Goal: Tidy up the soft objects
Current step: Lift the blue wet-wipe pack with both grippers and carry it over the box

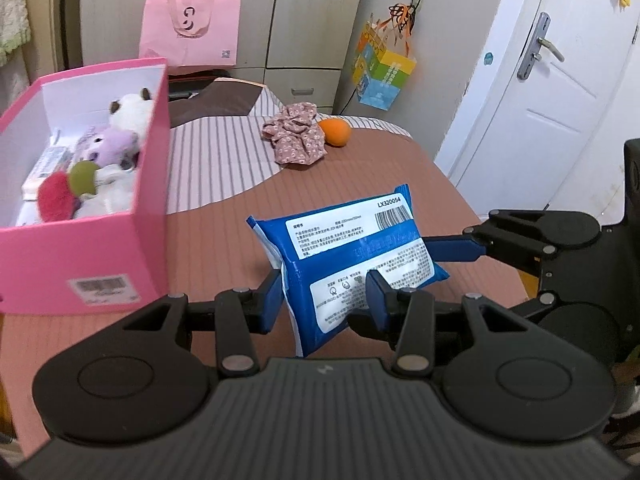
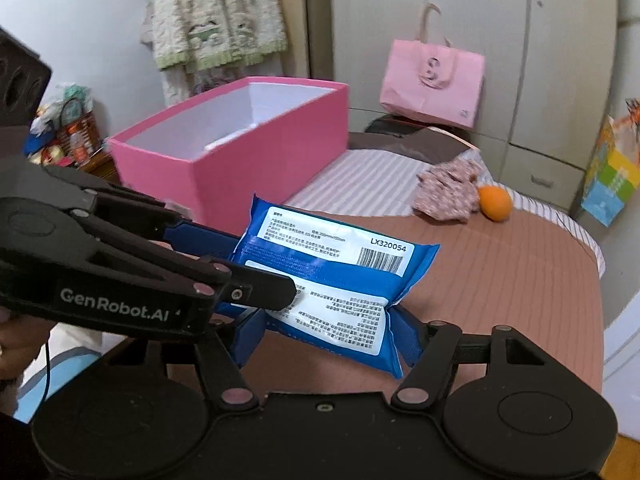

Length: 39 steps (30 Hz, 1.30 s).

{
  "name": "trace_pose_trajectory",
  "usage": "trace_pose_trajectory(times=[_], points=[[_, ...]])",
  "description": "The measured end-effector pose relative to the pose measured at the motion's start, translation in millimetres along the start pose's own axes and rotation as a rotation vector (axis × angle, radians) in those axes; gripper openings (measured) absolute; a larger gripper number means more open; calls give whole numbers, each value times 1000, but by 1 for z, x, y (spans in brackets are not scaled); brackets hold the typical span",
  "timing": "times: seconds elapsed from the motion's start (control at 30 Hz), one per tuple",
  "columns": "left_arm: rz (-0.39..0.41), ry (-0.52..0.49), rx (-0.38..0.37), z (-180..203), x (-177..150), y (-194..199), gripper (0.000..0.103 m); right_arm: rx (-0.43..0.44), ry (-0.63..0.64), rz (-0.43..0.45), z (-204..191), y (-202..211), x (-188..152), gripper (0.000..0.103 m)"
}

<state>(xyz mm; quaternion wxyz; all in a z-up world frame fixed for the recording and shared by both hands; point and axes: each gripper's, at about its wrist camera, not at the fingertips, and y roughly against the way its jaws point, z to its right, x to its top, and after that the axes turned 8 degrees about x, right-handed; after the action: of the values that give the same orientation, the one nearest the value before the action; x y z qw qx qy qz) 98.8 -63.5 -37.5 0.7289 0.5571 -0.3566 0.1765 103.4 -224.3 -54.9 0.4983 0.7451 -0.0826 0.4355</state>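
Both tongs are on the blue pack (image 1: 352, 256) right in front of me. Left tongs (image 1: 324, 296) clamped across its near end, pads pressing into the wrapper. Right tongs (image 2: 326, 332) also closed on it w/ a blue finger on each side; in the left view they come in from the right. So the pack is held up between the two, above the brown bed (image 1: 380, 184), not resting on it.

Progress, my guess: partway. Pink box (image 1: 84, 256) sits to my left on the bed, already w/ plush toys (image 1: 116, 136) and other soft bits inside. Pack not yet in. Still out: floral cloth (image 1: 296, 138) bunched further back on the bed, touching an orange (image 1: 336, 131). Orange prob. isn't soft goods, so cloth looks like the last item after this pack.
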Motion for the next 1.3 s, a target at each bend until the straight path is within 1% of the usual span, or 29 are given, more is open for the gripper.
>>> trace_pose_trajectory(times=[0.3,0.37,0.43,0.5,0.63,0.8,0.87,1.03,1.13,1.2,1.23,1.3], points=[[18,21,11,-26,-5,49,43,74,47,19,-39,13,16,76],[24,35,28,-30,-4,57,43,79,63,21,-48,14,22,76],[36,37,52,-33,-2,63,44,86,81,29,-57,14,27,77],[48,56,65,-40,0,68,44,81,90,53,-63,13,33,77],[109,89,76,-59,5,80,44,90,109,99,-75,10,45,78],[184,113,91,-81,13,85,44,95,140,127,-87,-1,64,79],[217,126,109,-90,15,82,44,99,156,143,-90,-6,73,79],[238,206,120,-122,22,69,44,108,185,178,-94,-23,97,79],[272,248,153,-144,29,64,45,155,185,185,-93,-37,109,72],[283,270,162,-158,34,60,45,195,168,188,-88,-46,116,62],[282,278,159,-165,37,57,45,207,161,188,-86,-50,119,60],[269,287,153,-177,41,50,45,218,149,196,-82,-58,125,51]])
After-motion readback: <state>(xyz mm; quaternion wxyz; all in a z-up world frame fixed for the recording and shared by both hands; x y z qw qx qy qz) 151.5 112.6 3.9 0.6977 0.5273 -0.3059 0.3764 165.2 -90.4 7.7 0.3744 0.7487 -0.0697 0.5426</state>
